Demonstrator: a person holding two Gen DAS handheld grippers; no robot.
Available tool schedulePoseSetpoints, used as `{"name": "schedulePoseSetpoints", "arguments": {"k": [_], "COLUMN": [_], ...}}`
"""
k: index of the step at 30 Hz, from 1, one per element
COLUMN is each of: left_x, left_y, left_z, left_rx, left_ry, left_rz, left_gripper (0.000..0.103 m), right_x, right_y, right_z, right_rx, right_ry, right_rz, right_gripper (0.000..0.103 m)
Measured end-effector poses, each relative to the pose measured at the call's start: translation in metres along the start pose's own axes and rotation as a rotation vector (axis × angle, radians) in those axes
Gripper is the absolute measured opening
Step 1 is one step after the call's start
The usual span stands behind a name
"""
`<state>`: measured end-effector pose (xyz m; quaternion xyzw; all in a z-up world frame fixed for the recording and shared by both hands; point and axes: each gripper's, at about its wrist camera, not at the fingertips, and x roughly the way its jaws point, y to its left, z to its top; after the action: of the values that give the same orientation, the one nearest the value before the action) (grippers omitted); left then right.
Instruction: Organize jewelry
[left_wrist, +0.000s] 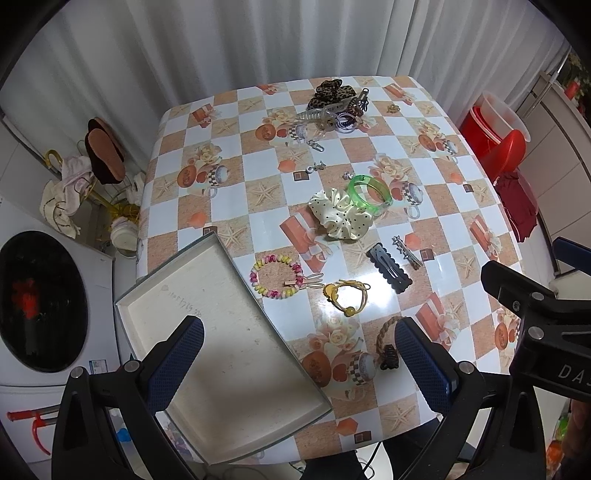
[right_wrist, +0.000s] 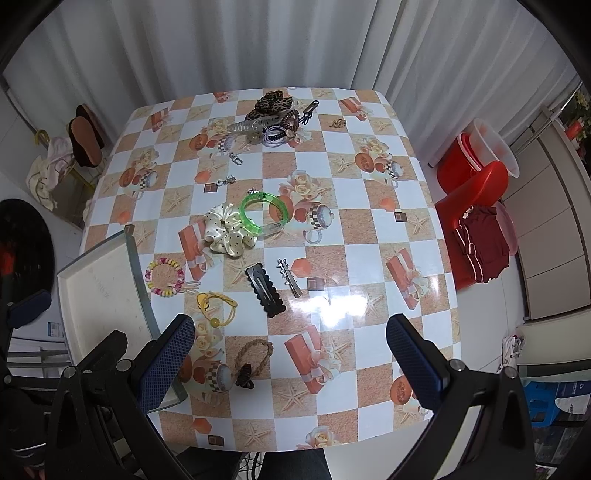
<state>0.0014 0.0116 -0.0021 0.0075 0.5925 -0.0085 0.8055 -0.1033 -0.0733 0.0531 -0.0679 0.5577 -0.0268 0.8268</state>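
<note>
- Nothing was sorted yet — the tray (left_wrist: 207, 332) under the left gripper (left_wrist: 299, 363) sat bare.
- Both the left and the right gripper (right_wrist: 290, 363) hung jaws wide apart, holding nothing.
- The rope hair tie (right_wrist: 255, 356) lay between the right gripper's fingers on the counter (right_wrist: 369, 229); the yellow tie (right_wrist: 214, 306), bead bracelet (right_wrist: 164, 282) and black clip (right_wrist: 265, 290) lay just ahead.
- The scrunchie (right_wrist: 229, 234), green bangle (right_wrist: 264, 214) and a far pile (right_wrist: 275, 118) lay further out — all still to go.

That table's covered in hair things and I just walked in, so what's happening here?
A person holds two grippers over the table, sorting accessories. The left gripper and right gripper are both open and empty. The tray has nothing in it yet; the green bangle, cream scrunchie and black clip lie loose.
</note>
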Motion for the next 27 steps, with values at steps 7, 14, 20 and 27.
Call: {"name": "schedulePoseSetpoints", "arguments": {"k": [7, 14, 20, 27], "left_x": [-0.003, -0.004, 0.005, 0.008], "left_y": [0.001, 0.013, 0.016, 0.029], "left_z": [-0.001, 0.000, 0.002, 0.008], "left_rx": [-0.003, -0.011, -0.036, -0.057], "left_ry": [-0.002, -0.005, 0.007, 0.012], "left_rz": [0.000, 0.011, 0.026, 0.037], "left_gripper": [0.103, 0.103, 0.103, 0.103], "right_x": [0.002, 0.003, 0.005, 0.012], "right_y": [0.000, -0.003, -0.008, -0.011], "right_z": [0.000, 0.001, 0.005, 0.005], "right_rx": [0.002, 0.008, 0.009, 0.015], "right_ry": [0.001, 0.002, 0.007, 0.015], "right_rz": [-0.001, 0.001, 0.001, 0.004], "right_gripper": [0.103, 0.103, 0.103, 0.103]}}
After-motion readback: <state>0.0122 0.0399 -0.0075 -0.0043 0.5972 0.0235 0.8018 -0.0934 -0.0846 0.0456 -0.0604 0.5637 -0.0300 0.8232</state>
